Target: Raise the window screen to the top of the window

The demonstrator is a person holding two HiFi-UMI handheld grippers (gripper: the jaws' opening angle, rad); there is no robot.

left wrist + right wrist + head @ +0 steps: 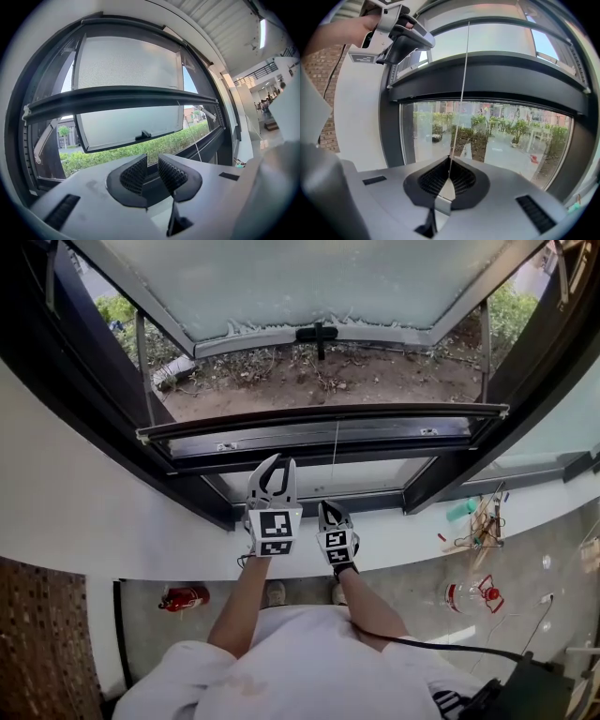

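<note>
what worries us most is the thin pale pull cord [461, 93] slipping free. the right gripper [450, 159] has its jaws pressed together on it, pinching only that fine line at the pad tips, so a sharp tug could let it slide out. the screen's dark horizontal bottom rail [328, 418] would then stall or drop. a pull off to one side might also tilt the rail and bind it in the black metal window frame [187, 479]. what looks like the grey mesh window screen [126, 61] hangs above the rail, which sits partway up the opening, well short of the top. the right hand is held low before the sill, its gripper angled slightly downward. the left gripper [152, 159] points level at the window, just beside the right one, jaws spread with nothing between them.
</note>
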